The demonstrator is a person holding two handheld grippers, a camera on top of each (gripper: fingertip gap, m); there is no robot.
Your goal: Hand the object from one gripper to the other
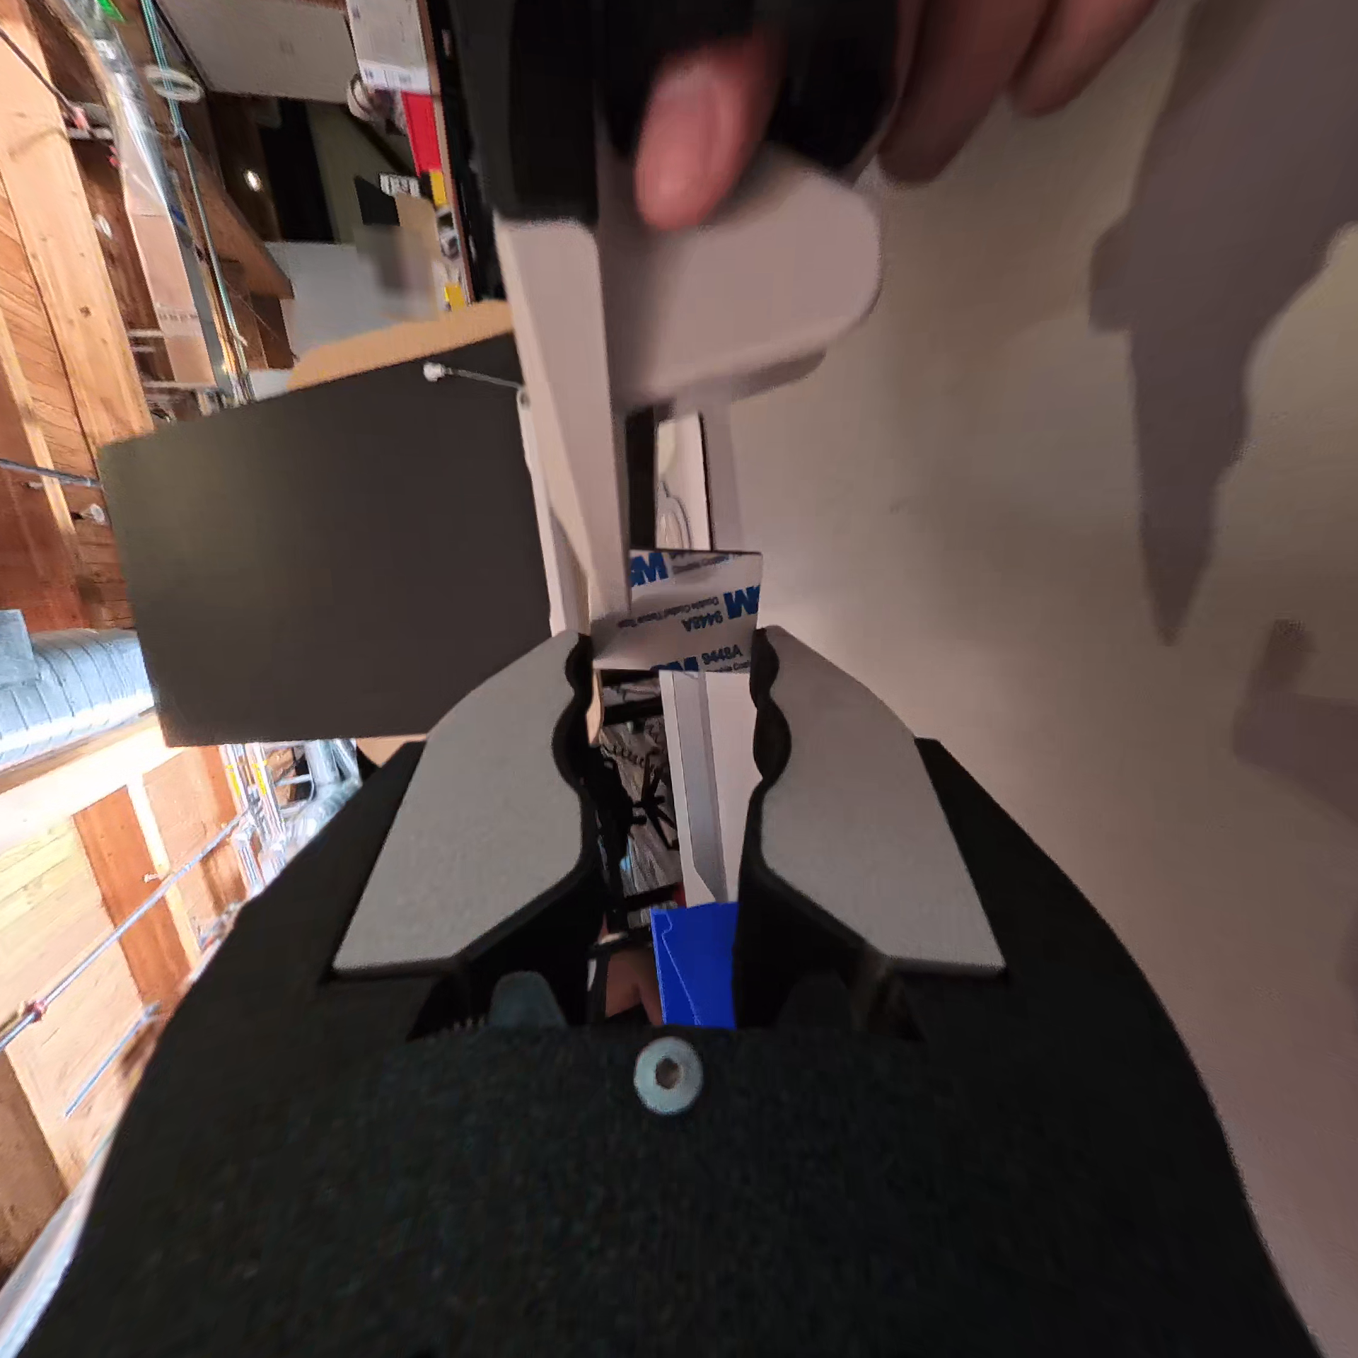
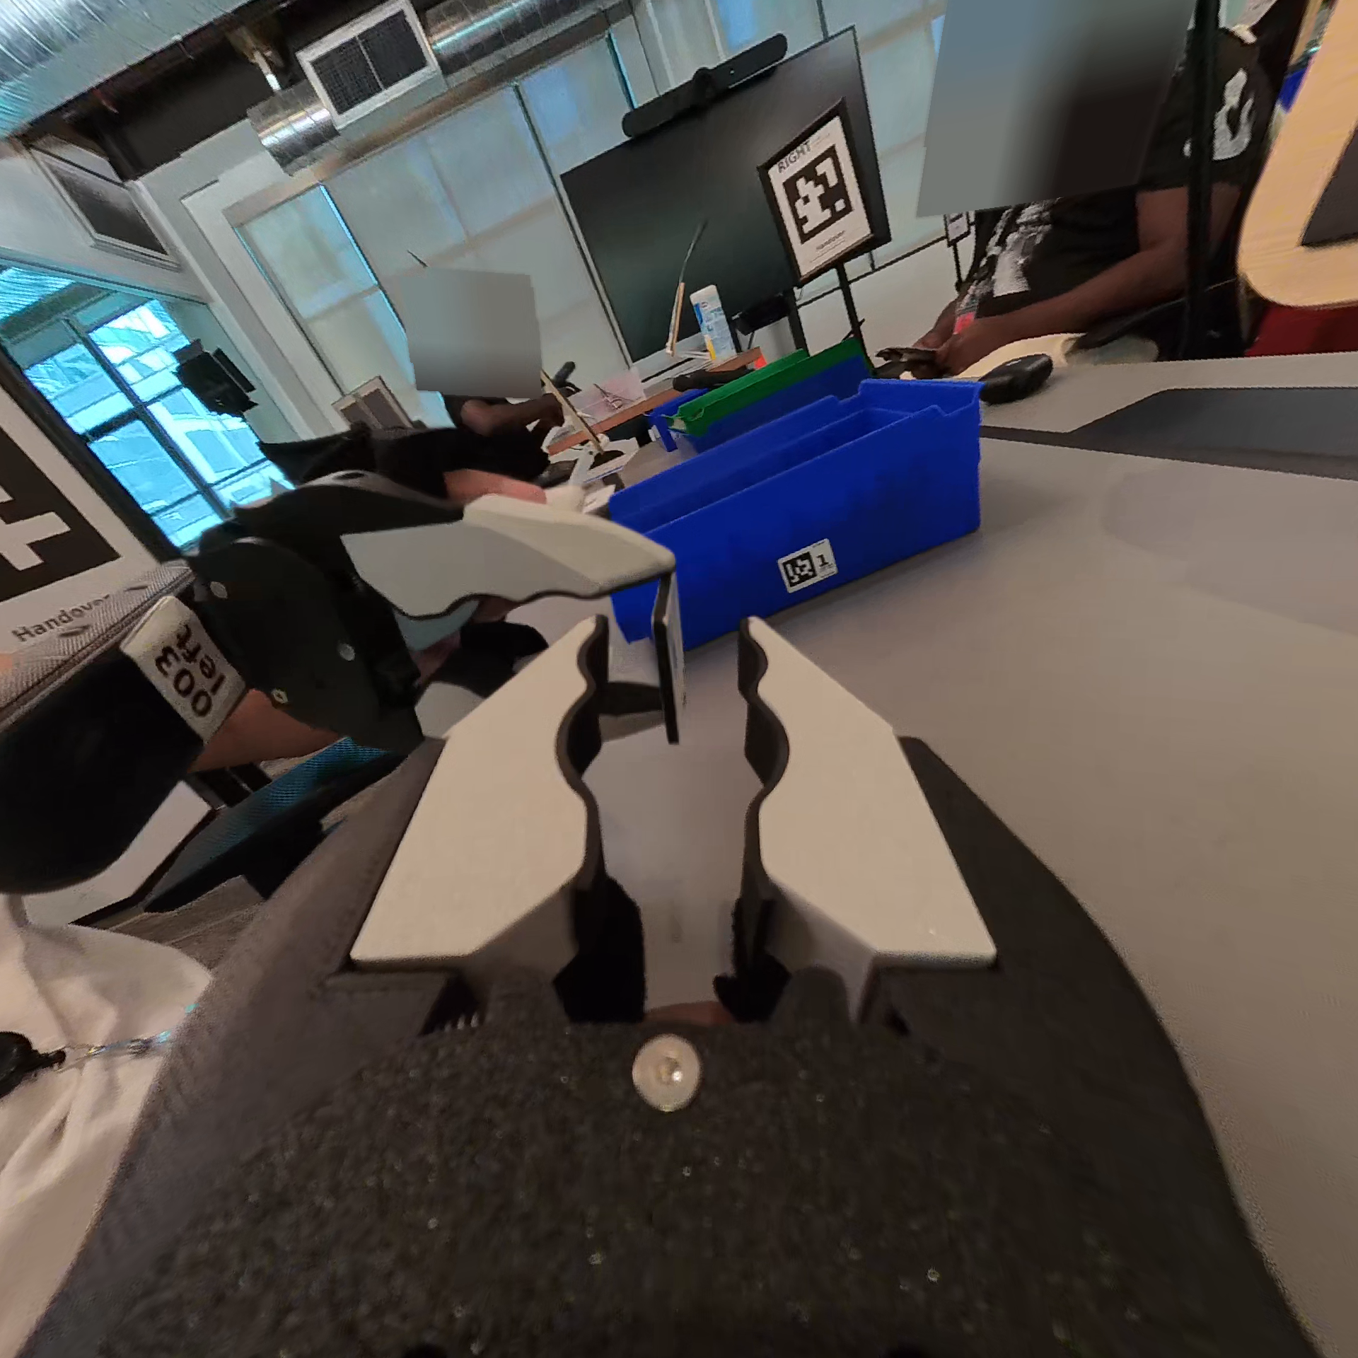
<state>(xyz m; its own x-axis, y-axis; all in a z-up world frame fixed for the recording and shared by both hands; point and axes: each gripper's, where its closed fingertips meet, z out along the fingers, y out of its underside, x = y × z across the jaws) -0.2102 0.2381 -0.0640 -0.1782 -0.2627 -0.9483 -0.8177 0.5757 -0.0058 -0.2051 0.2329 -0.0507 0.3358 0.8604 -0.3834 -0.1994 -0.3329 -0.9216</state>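
Note:
The object is a thin flat pad, black with a white printed backing [image 1: 683, 624]. My left gripper [image 1: 676, 643] is shut on it and pinches its two side edges between the fingertips. In the right wrist view the pad [image 2: 670, 661] hangs edge-on from the left gripper [image 2: 650, 569], which reaches in from the left. My right gripper [image 2: 672, 632] is open, with one finger on each flat side of the pad and a gap on both sides. In the left wrist view the right gripper [image 1: 669, 547] comes down from above, held by a hand.
A blue bin [image 2: 801, 500] stands on the grey table [image 2: 1102, 698] just beyond the grippers, with a green bin [image 2: 771, 375] behind it. Two people sit at the far side. A dark monitor [image 2: 661, 220] and a marker sign [image 2: 819, 191] stand at the back. The tips of both grippers are at nearly the same place.

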